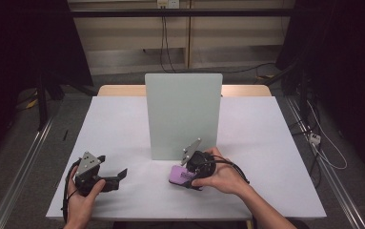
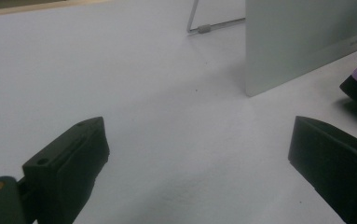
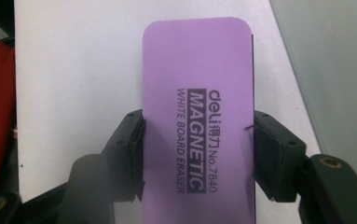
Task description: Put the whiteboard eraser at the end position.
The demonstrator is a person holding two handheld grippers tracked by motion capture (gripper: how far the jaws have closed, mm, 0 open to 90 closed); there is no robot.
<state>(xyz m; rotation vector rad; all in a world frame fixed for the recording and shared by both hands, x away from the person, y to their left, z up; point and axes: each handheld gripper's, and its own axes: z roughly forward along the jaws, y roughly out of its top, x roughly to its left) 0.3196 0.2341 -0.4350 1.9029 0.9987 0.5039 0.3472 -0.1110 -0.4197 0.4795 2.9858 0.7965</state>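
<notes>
- Your right gripper [image 3: 198,154] has its jaws clamped across the long sides of the purple eraser [image 3: 197,121], mid-length, which looks a sound grasp.
- It's likely light and stiff, with a smooth top; squeeze the edges.
- The eraser sits low over the white surface [image 1: 123,124], just before the upright board [image 1: 182,114].
- It's a rounded purple block with black "MAGNETIC" print and a dark underside.
- Your left gripper [image 2: 199,154] gapes wide, empty.

The purple eraser [image 3: 197,126] runs off the right gripper view's bottom edge, its underside hidden.
</notes>
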